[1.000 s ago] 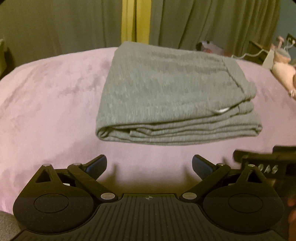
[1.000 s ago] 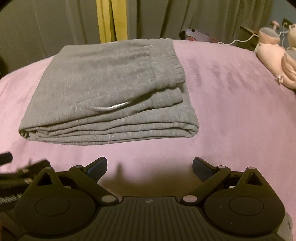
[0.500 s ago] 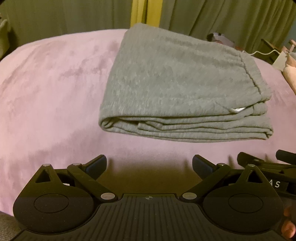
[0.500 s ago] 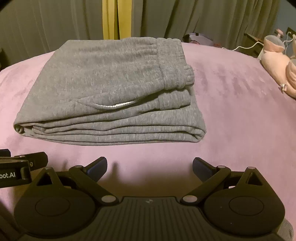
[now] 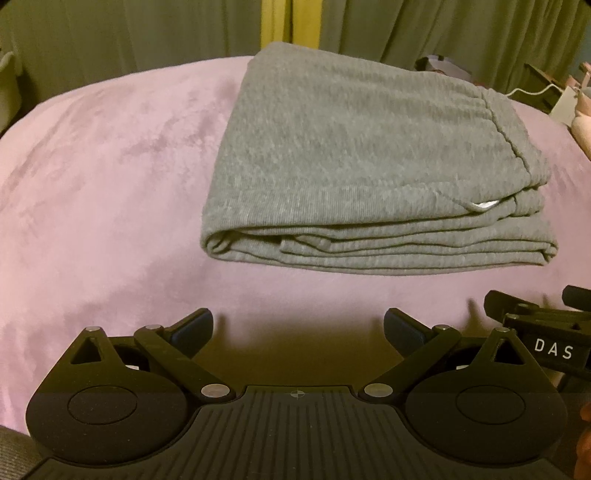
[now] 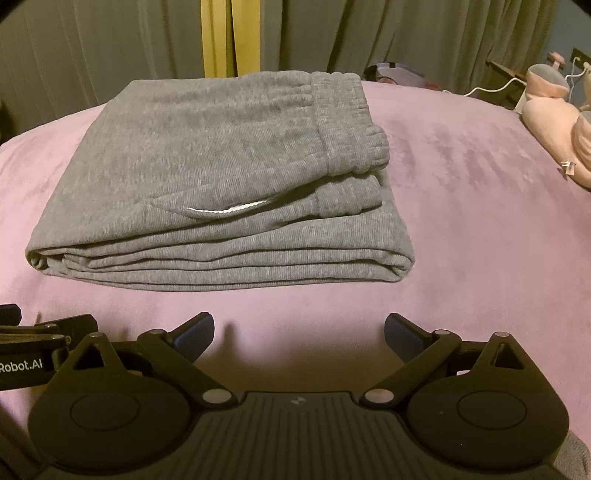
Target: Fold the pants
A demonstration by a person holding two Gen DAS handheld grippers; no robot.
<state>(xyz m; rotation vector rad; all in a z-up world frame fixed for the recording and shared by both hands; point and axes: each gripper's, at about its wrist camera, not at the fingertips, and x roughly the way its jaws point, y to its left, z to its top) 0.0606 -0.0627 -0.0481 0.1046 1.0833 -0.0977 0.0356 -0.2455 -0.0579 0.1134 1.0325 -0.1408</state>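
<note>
Grey sweatpants (image 5: 354, 147) (image 6: 207, 162) lie folded into a thick rectangle on the pink bedspread (image 5: 103, 177) (image 6: 487, 229), layered edges facing me, the elastic waistband (image 6: 347, 122) on top at the right, a white drawstring (image 6: 225, 210) peeking out. My left gripper (image 5: 298, 328) hovers open a short way in front of the stack, nothing between its fingers. My right gripper (image 6: 299, 330) is likewise open and empty, in front of the stack's near edge. Each gripper shows at the edge of the other's view.
Grey-green curtains (image 6: 406, 33) with a yellow strip (image 6: 218, 37) hang behind the bed. A pink plush toy (image 6: 554, 122) lies at the bed's far right, with a white cable (image 6: 491, 86) and dark furniture beyond. Bare bedspread lies left and right of the pants.
Both grippers have shifted slightly, so the pants sit a little differently in each view. The pants have not moved. Both grippers stay open.
</note>
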